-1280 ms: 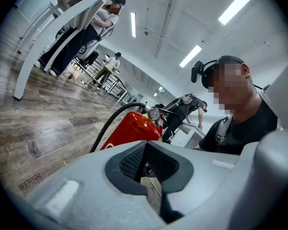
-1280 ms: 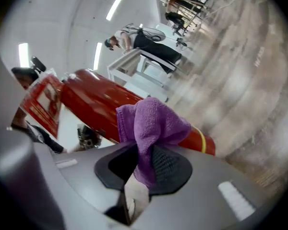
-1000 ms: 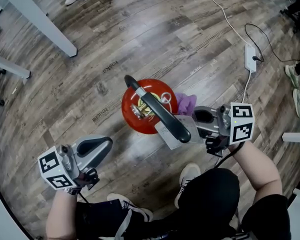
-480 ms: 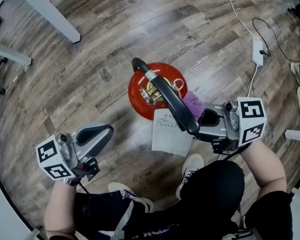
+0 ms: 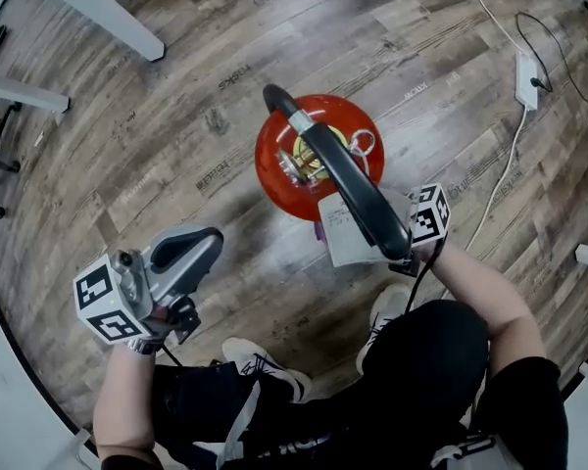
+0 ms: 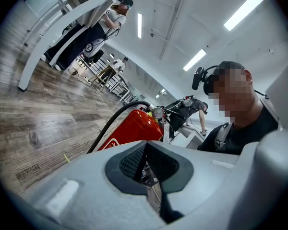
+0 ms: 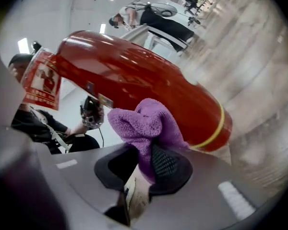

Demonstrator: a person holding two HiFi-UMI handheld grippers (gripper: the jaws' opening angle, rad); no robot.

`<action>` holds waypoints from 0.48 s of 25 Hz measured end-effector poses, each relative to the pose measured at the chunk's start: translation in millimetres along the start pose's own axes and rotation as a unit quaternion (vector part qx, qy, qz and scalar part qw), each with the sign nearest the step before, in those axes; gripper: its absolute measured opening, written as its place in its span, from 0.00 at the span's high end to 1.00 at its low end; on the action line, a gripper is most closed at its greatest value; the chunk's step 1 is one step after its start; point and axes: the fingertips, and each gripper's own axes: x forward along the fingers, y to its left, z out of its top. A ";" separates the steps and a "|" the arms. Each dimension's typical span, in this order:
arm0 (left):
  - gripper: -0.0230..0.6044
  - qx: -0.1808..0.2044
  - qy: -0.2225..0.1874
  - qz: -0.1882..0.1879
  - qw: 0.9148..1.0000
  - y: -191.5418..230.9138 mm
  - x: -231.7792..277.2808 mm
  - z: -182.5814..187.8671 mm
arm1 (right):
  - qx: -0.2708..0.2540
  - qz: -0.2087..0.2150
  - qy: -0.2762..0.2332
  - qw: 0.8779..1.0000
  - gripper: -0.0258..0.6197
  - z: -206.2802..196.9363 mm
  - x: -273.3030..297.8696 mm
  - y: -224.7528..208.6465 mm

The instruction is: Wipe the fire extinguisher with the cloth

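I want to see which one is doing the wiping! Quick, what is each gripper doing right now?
Left gripper: closed, holding nothing.
Right gripper: closed on the purple cloth.

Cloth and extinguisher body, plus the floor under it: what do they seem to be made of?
The cloth: soft purple microfibre or terry, by its fuzzy looped nap and limp folds. The extinguisher body: probably painted metal, glossy red, with long light streaks across a smooth curve. The floor: grey-brown wood-look planks with visible grain and seams; real wood or laminate I cannot tell.
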 end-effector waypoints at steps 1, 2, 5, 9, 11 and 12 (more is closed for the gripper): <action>0.96 -0.002 0.003 0.003 1.000 1.6 -1.0 -2.1 | 0.017 -0.014 0.006 1.000 0.85 -8.7 4.4 -16.5; 0.96 -0.004 0.005 0.006 1.000 3.1 -1.7 -3.9 | 0.029 -0.023 0.010 0.999 0.85 -14.4 7.1 -28.2; 0.96 -0.008 0.007 0.011 1.000 6.4 -3.5 -6.8 | 0.045 -0.037 0.013 0.998 0.85 -18.4 8.6 -41.0; 0.96 -0.010 0.011 0.013 1.000 8.3 -5.4 -9.0 | 0.051 -0.041 0.010 0.998 0.85 -13.3 5.9 -39.7; 0.96 -0.010 0.012 0.013 1.000 8.4 -6.6 -9.0 | 0.056 -0.044 0.009 0.997 0.85 -11.9 5.5 -40.1; 0.96 -0.009 0.011 0.013 1.000 8.1 -7.1 -8.6 | 0.059 -0.046 0.009 0.997 0.85 -11.7 5.7 -41.1</action>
